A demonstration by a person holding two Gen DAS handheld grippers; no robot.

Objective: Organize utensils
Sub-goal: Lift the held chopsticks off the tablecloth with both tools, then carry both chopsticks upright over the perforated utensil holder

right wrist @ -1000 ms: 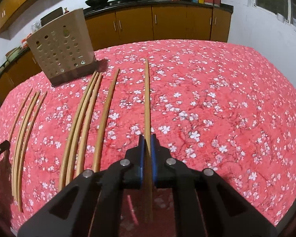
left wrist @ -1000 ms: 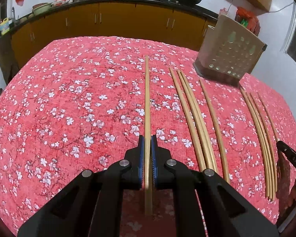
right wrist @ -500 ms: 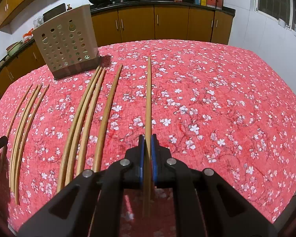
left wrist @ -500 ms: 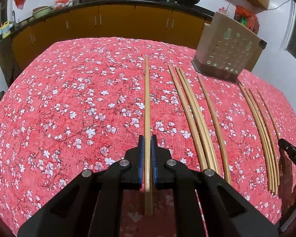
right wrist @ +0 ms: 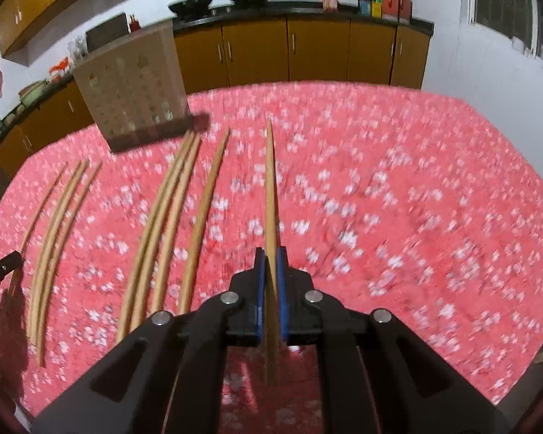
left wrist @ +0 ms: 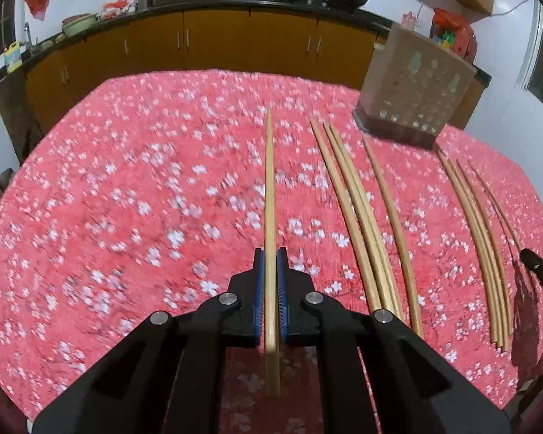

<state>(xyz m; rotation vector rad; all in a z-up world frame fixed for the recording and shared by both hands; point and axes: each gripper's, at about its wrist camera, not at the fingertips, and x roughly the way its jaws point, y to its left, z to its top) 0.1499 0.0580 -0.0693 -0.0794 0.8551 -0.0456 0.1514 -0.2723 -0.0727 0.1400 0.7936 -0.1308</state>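
My left gripper [left wrist: 270,253] is shut on a long wooden chopstick [left wrist: 269,188] that points forward above the red floral tablecloth [left wrist: 126,199]. My right gripper [right wrist: 270,253] is shut on another wooden chopstick [right wrist: 270,188], held the same way. Loose chopsticks lie on the cloth in two groups: one group [left wrist: 358,217] right of the left gripper and a farther group [left wrist: 485,246]; in the right wrist view they show as a near group [right wrist: 170,217] and a far-left group [right wrist: 58,224]. A beige perforated utensil holder [left wrist: 416,90] [right wrist: 134,86] stands at the table's back.
Brown kitchen cabinets [left wrist: 217,39] with a dark counter run behind the table, with woks and bottles on top. The other gripper's tip shows at the right edge of the left wrist view [left wrist: 541,276] and at the left edge of the right wrist view [right wrist: 0,266].
Both grippers have risen and tilted back with their chopsticks, so the table looks smaller and farther. The current frames are motion-blurred. The loose chopsticks and holder have not moved.
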